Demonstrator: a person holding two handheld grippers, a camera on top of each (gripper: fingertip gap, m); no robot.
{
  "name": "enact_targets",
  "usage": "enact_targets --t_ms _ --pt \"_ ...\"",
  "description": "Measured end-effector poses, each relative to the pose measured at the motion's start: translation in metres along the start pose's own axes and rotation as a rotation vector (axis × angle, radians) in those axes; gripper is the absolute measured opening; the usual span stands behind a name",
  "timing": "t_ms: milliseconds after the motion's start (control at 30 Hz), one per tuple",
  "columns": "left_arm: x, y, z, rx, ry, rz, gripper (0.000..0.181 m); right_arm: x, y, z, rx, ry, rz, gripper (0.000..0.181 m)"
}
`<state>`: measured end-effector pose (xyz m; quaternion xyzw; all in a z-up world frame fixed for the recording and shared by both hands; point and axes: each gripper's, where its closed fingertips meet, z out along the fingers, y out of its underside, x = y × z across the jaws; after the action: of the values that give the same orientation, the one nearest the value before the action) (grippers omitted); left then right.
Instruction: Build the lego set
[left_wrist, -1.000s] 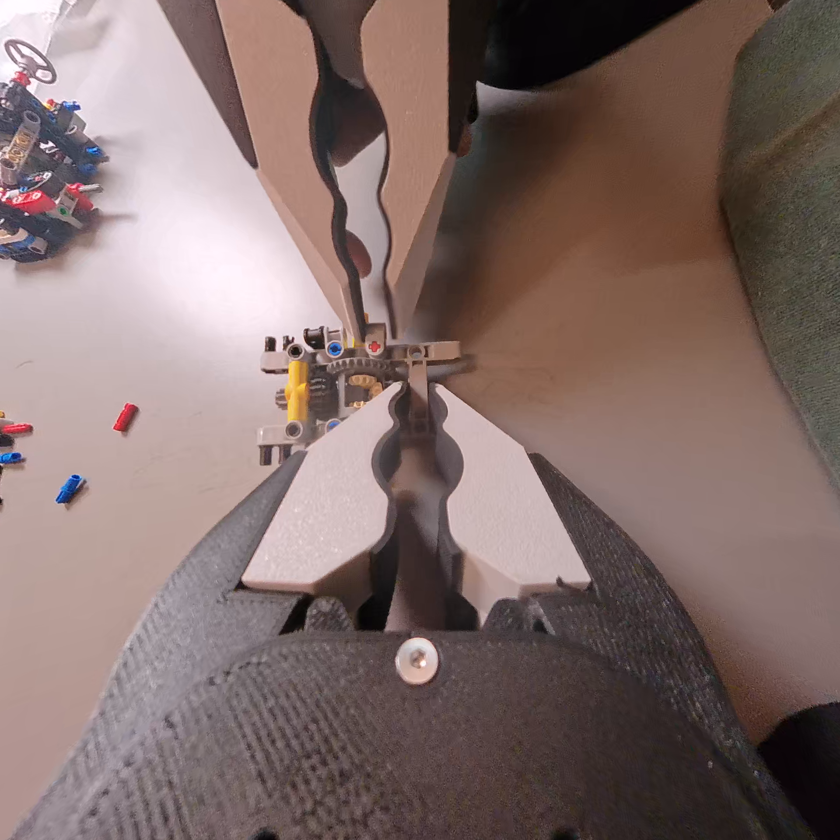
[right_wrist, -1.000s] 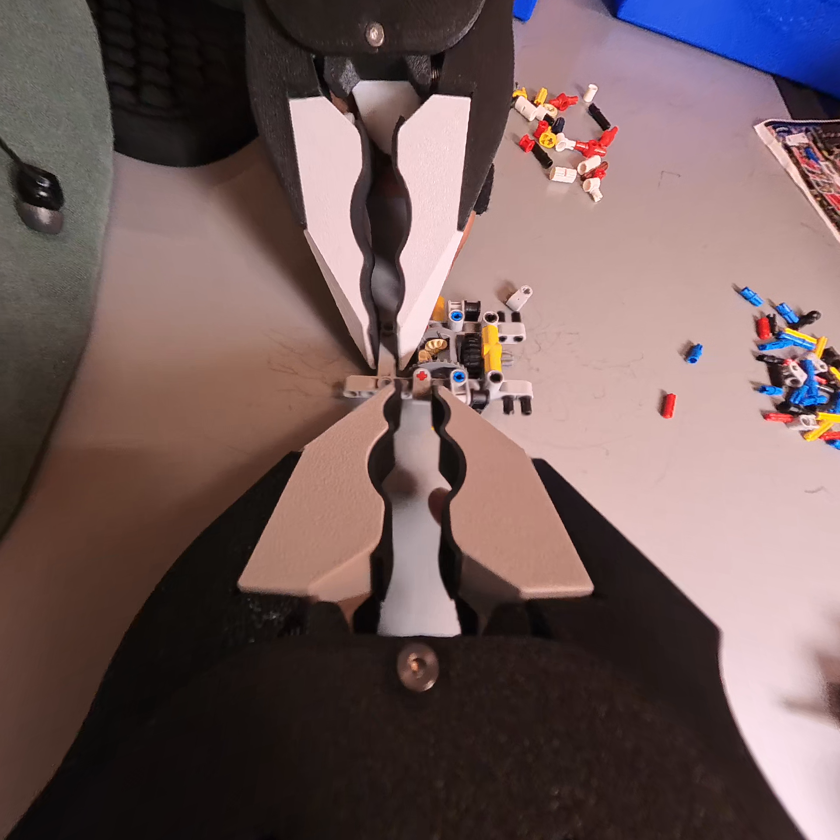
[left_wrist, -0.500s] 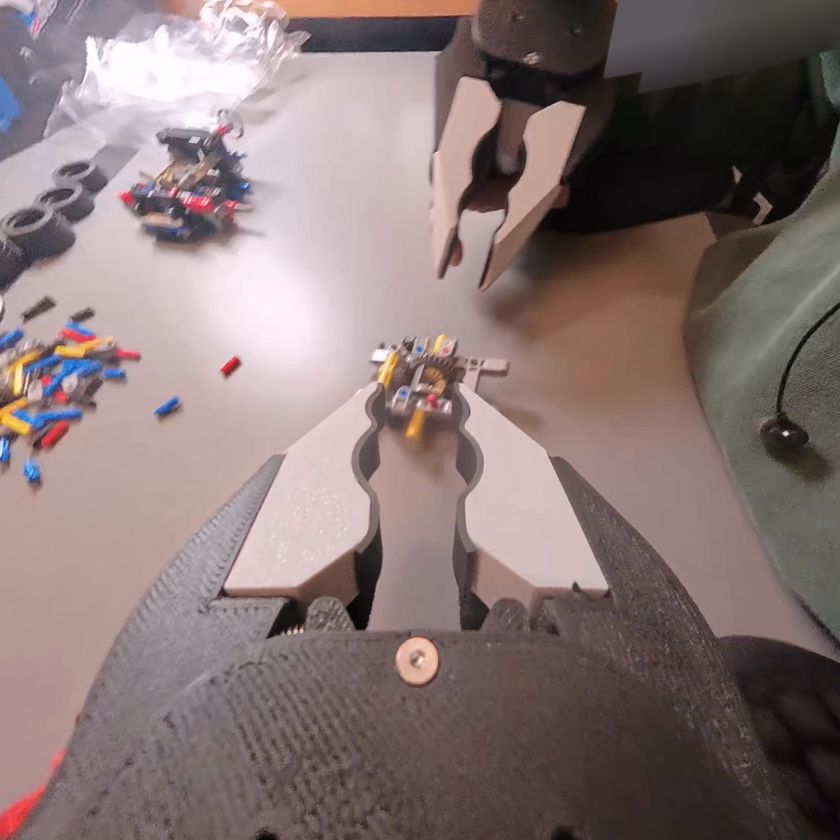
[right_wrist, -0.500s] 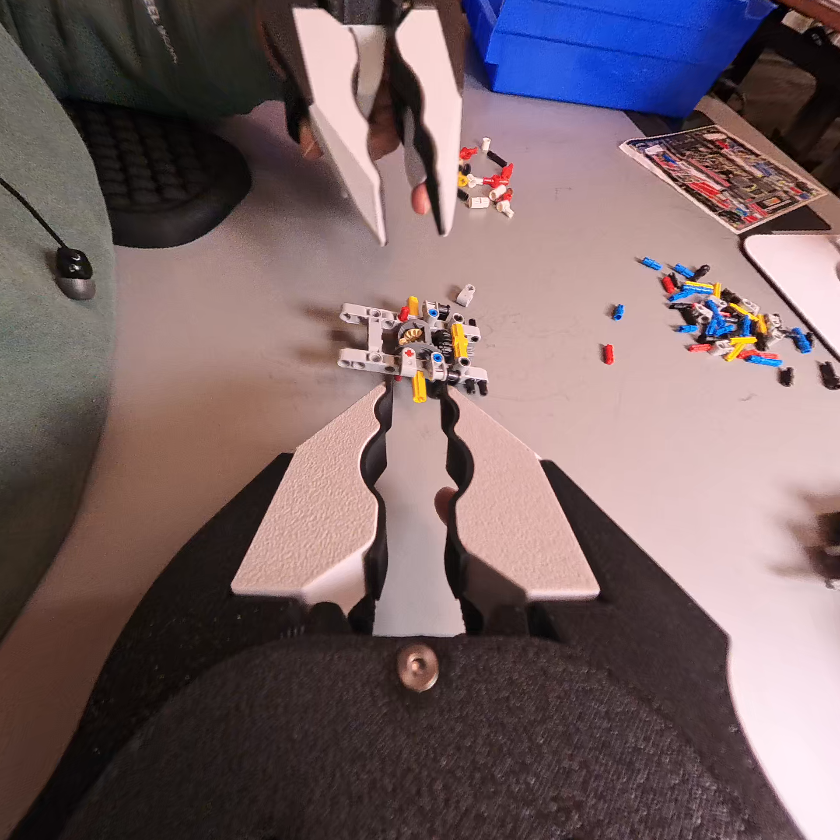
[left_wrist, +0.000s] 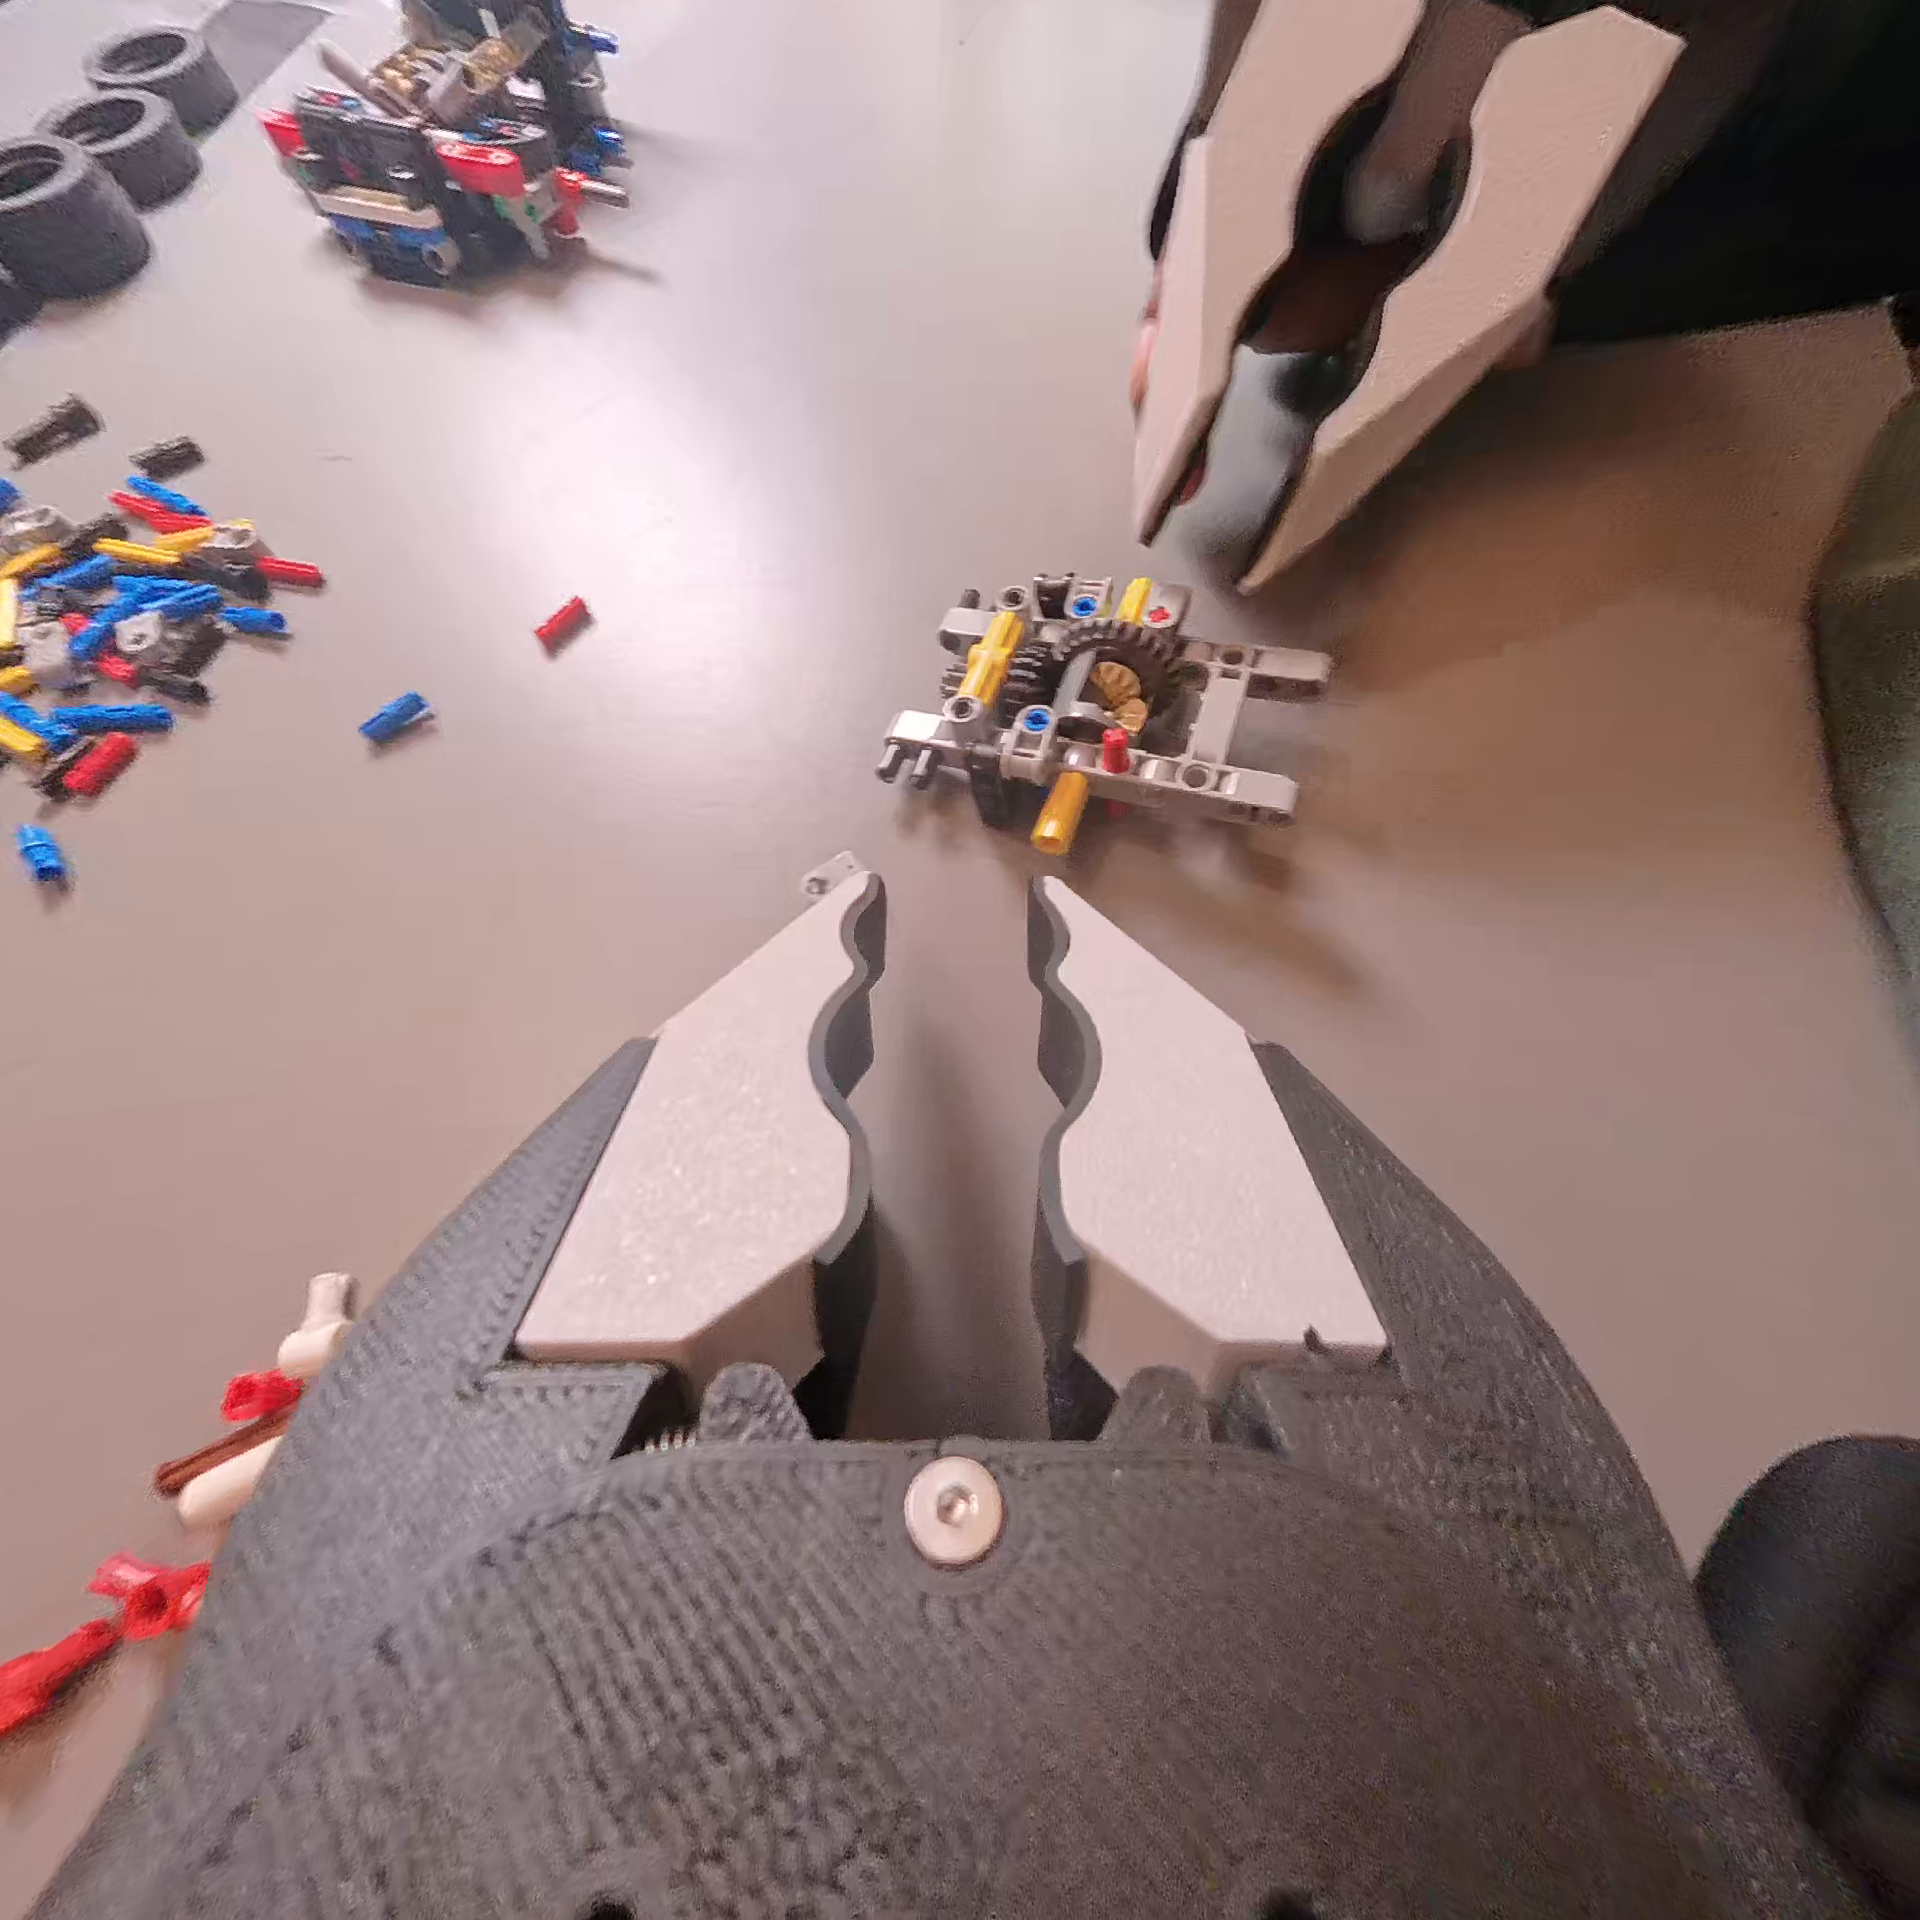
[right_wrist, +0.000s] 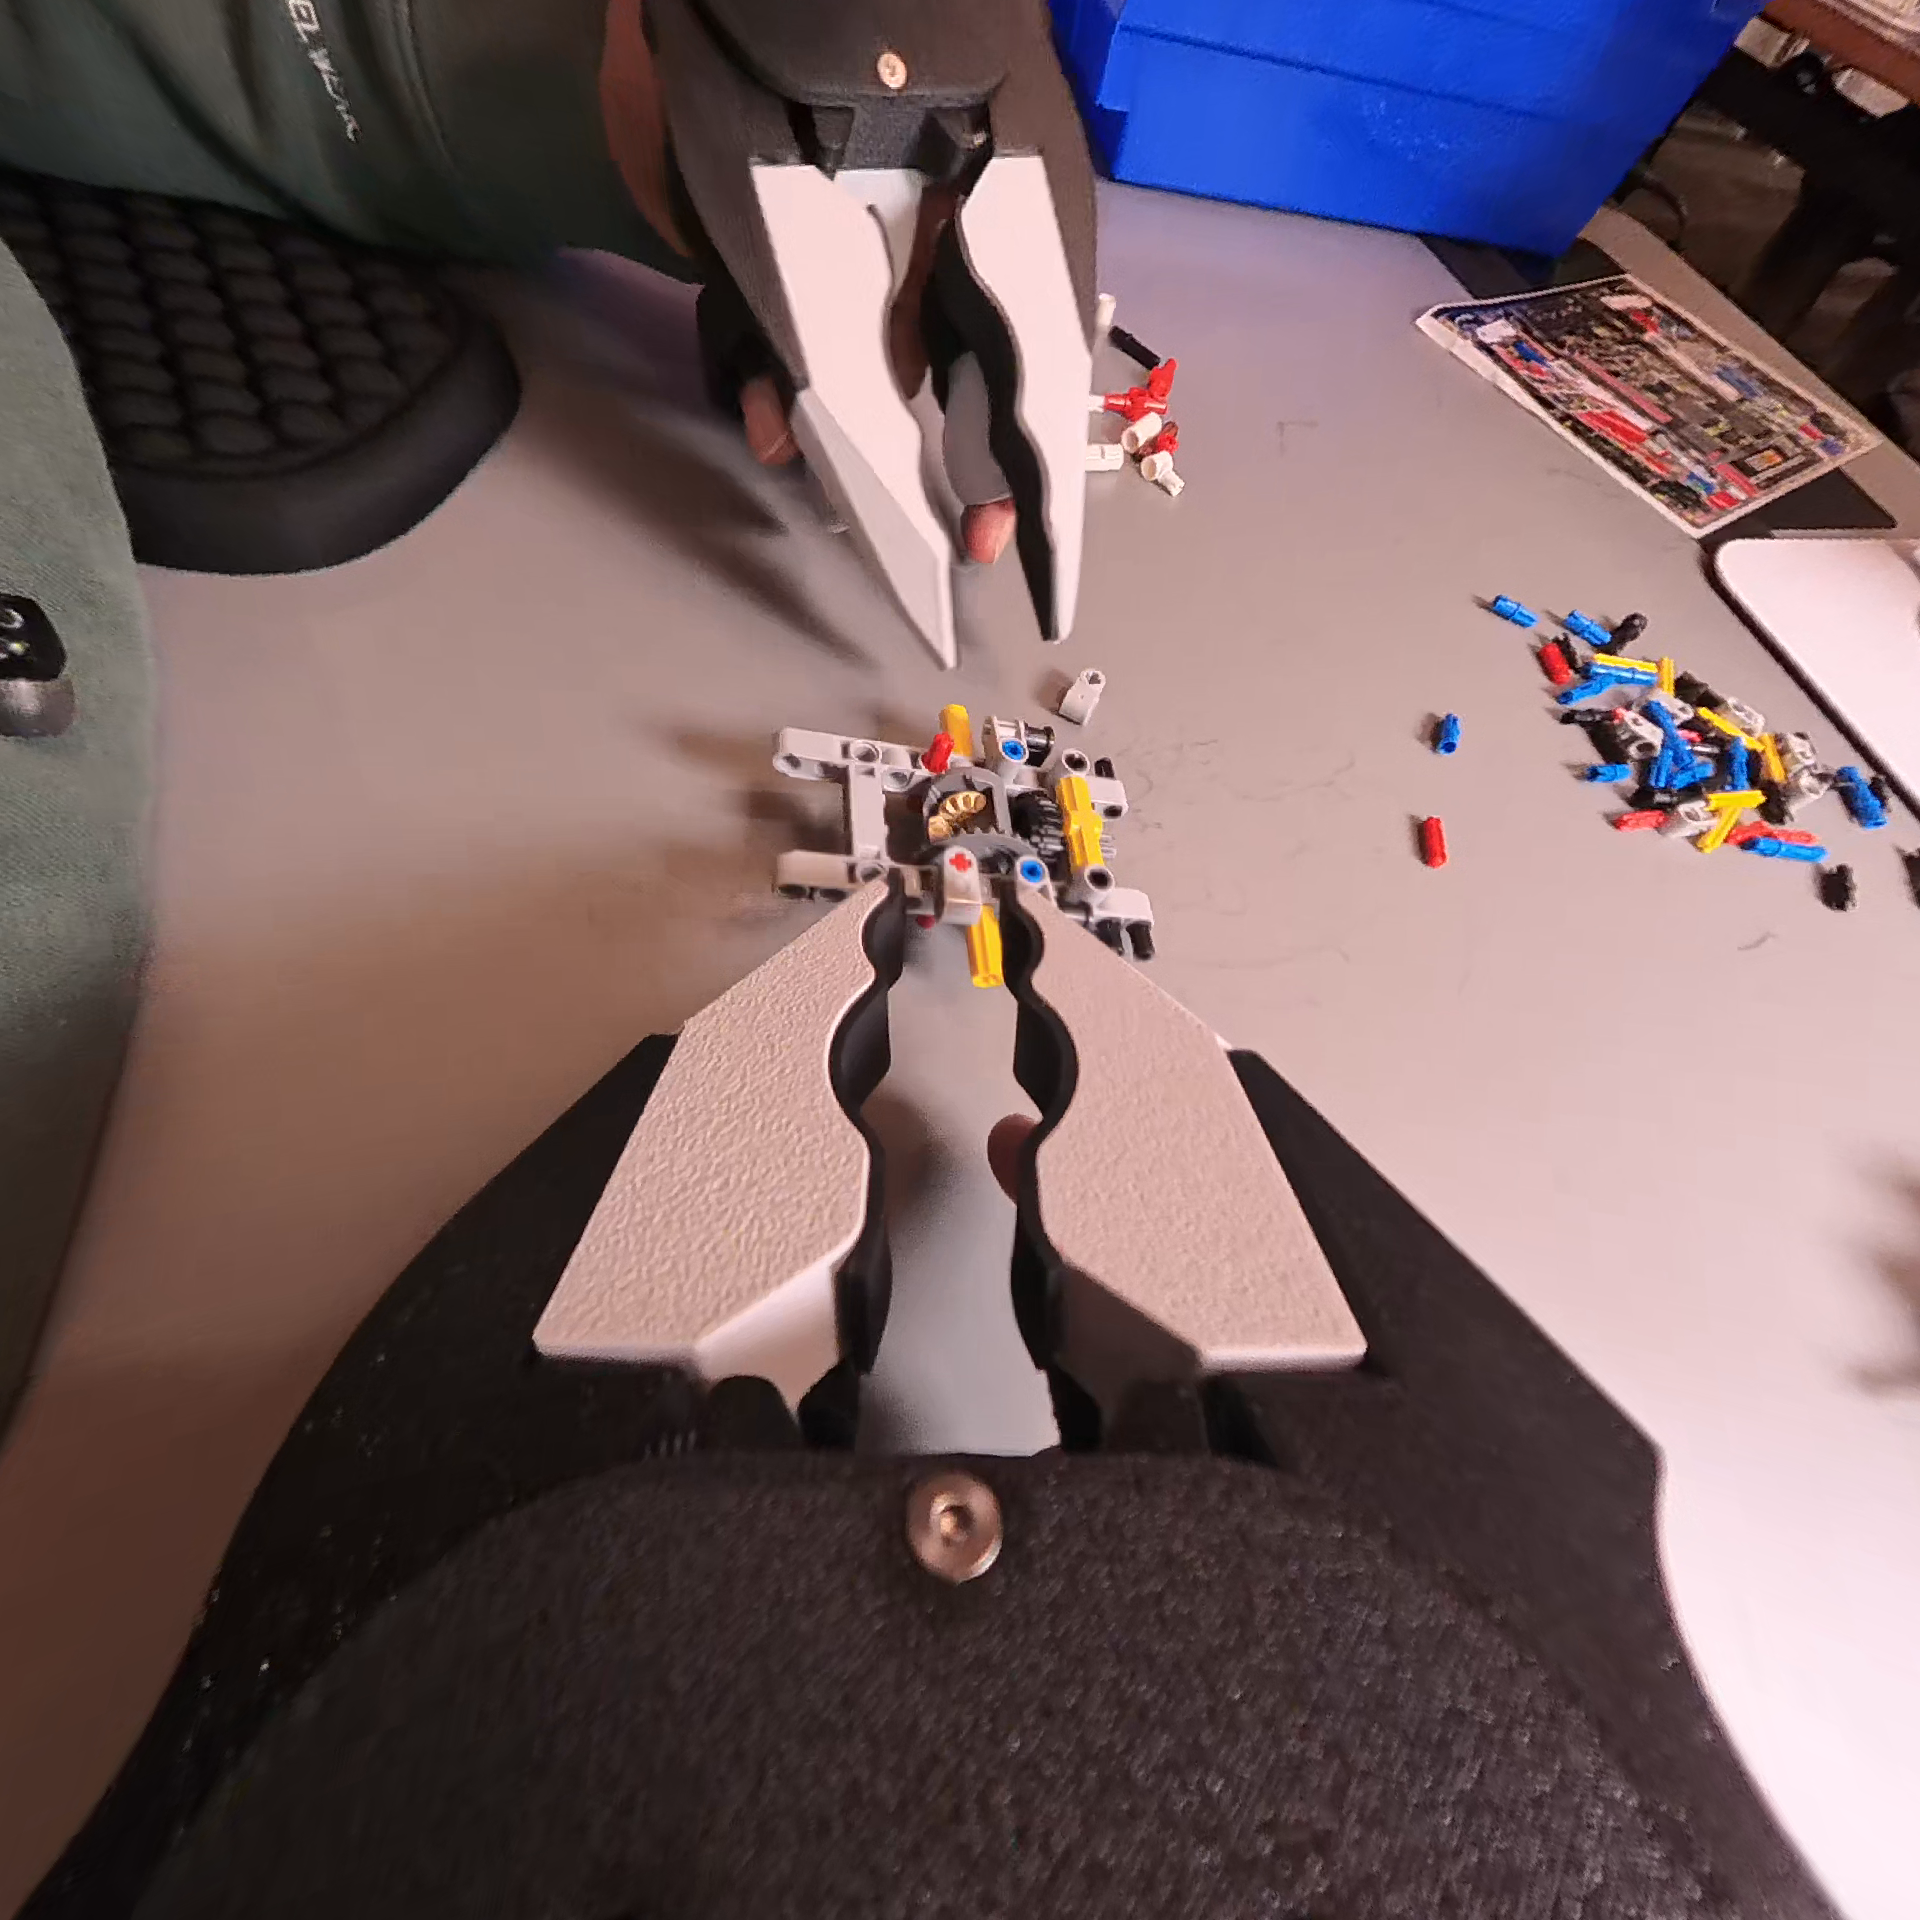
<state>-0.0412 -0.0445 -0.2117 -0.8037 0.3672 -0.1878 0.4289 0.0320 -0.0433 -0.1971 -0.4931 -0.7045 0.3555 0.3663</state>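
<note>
A small lego gearbox (left_wrist: 1107, 707) lies flat on the table (left_wrist: 727, 312), between the left gripper (left_wrist: 956, 894) and right gripper (right_wrist: 951, 914), both with fingers narrowly parted and empty. It looks light, rigid, with pins easily dislodged; grip the grey frame's long sides.

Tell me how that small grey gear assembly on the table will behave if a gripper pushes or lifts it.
The gear assembly lies flat on its grey frame, so it would probably slide rather than tip or roll. It looks rigid and light. Its protruding yellow pin and small red peg might snag or pop loose if squeezed there.
</note>
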Motion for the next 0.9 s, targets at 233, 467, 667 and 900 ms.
enact_targets --t_ms 233,467,667,900 --pt "-0.027 0.003 0.006 -0.059 -0.102 0.033 0.028 0.002 -0.002 0.001 0.011 0.005 0.010 0.015" --pt "-0.023 0.006 0.013 -0.105 -0.072 0.083 0.006 -0.012 -0.007 0.002 0.020 -0.031 -0.024 0.015" --pt "-0.008 0.010 0.007 -0.138 -0.046 0.090 0.004 -0.029 -0.008 0.009 0.003 -0.063 -0.097 0.016" --pt "0.026 0.008 -0.007 -0.081 0.153 0.009 0.013 -0.020 0.004 0.011 -0.086 0.006 -0.190 0.012"
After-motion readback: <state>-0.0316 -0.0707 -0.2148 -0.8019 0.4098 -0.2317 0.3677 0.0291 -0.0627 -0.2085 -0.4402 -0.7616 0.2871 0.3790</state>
